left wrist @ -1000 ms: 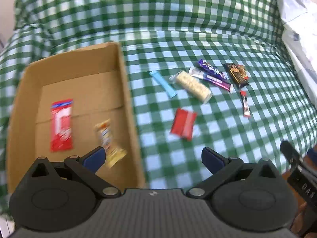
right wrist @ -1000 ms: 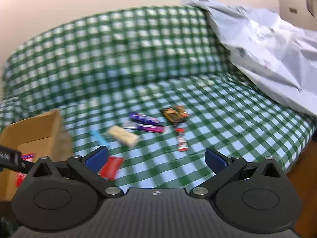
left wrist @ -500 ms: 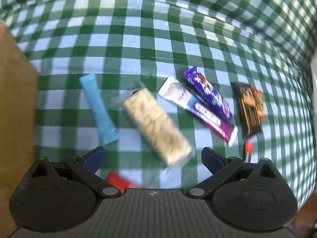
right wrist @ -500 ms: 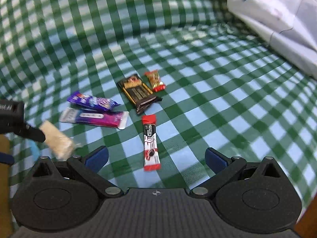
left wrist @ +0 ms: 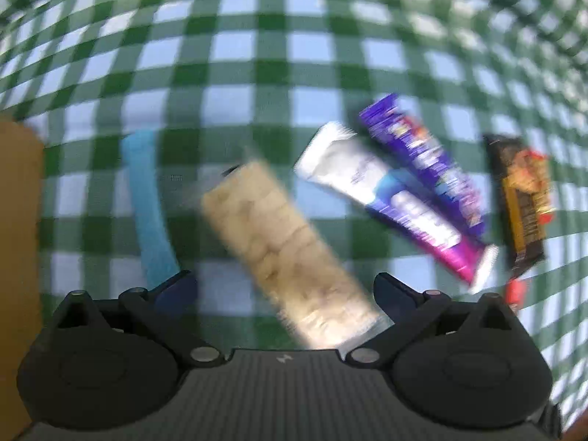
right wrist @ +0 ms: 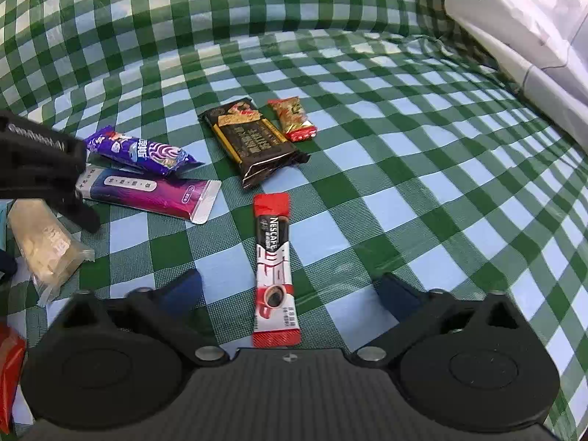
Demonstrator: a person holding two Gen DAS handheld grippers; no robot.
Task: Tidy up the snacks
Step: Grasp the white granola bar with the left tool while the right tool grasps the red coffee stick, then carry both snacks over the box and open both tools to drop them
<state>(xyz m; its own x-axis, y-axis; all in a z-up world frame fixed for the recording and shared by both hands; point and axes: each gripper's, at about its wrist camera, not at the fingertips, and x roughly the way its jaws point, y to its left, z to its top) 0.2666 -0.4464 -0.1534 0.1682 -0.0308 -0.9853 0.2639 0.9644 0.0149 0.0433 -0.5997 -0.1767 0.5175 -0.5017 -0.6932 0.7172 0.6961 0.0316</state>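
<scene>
On the green checked cloth [left wrist: 257, 55], a beige cracker pack [left wrist: 290, 253] lies slantwise between the fingers of my left gripper [left wrist: 283, 292]. That gripper points down at it, its jaws closing, and the pads are not pressing in this blurred view. In the right wrist view a red and white coffee stick [right wrist: 273, 272] lies lengthwise between the fingers of my right gripper [right wrist: 288, 292]. Its jaws are closing too, with cloth showing on both sides of the stick. The cracker pack [right wrist: 40, 246] also shows at the left edge, under the left gripper's black finger [right wrist: 79, 211].
A blue stick [left wrist: 147, 213], a white-and-purple pack [right wrist: 147, 193], a purple pack [right wrist: 143, 150], a dark brown pack [right wrist: 253, 143] and a small red-gold sweet [right wrist: 294, 119] lie nearby. A cardboard box wall [left wrist: 18, 239] stands left. A red pack [right wrist: 9, 364] lies low left; white plastic sheeting [right wrist: 522, 25] lies far right.
Both grippers came down close to the cloth. The left one moved right from over the box to over the cracker pack. The right one settled over the coffee stick.
</scene>
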